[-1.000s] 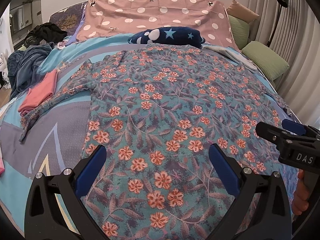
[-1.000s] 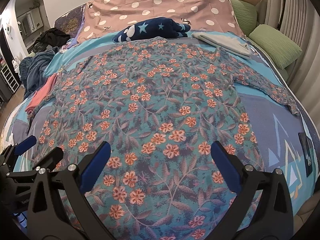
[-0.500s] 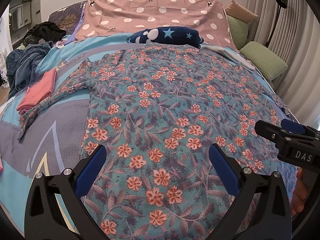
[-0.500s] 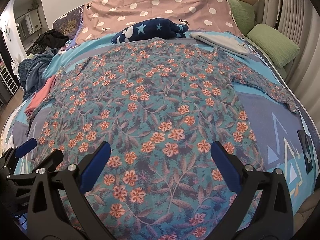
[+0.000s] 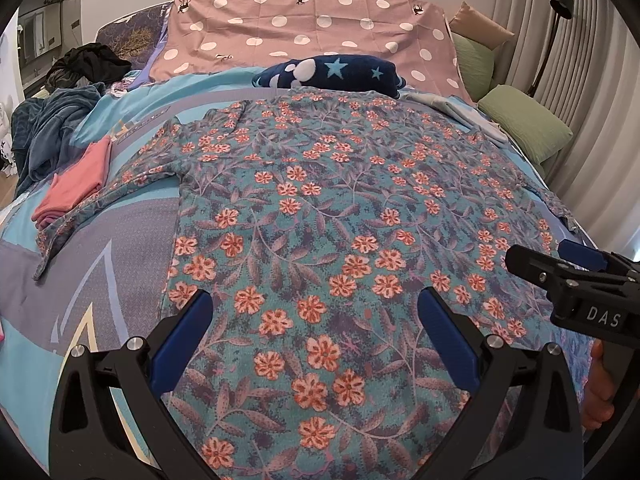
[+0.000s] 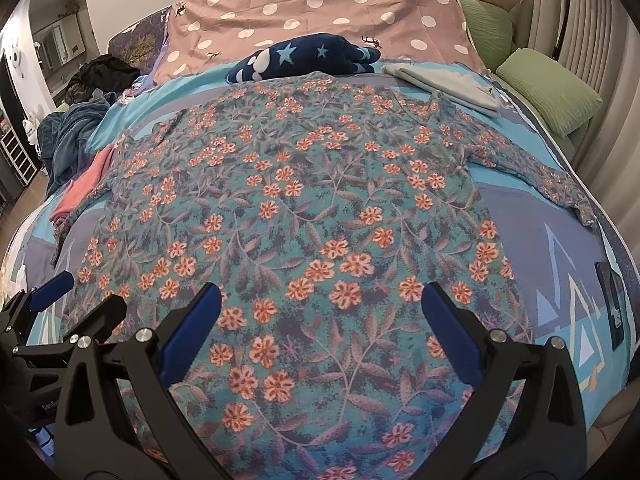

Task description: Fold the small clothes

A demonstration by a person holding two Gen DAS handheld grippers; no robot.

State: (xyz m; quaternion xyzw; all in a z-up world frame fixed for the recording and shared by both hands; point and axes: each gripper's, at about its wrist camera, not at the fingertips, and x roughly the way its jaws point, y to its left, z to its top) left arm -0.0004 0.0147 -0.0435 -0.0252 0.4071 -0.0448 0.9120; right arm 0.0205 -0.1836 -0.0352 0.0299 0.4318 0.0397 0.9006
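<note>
While both the left gripper (image 5: 316, 336) and the right gripper (image 6: 320, 332) hover with fingers spread wide and holding nothing, the floral shirt (image 5: 340, 216) lies flat mid-frame, collar toward the top, sleeves out sideways, apparently unfolded, on a blue patterned bedspread (image 5: 100, 280) below a polka-dot pillow (image 5: 304, 28).

Teal floral shirt (image 5: 320, 208) spread flat on bed, sleeves outstretched.
</note>
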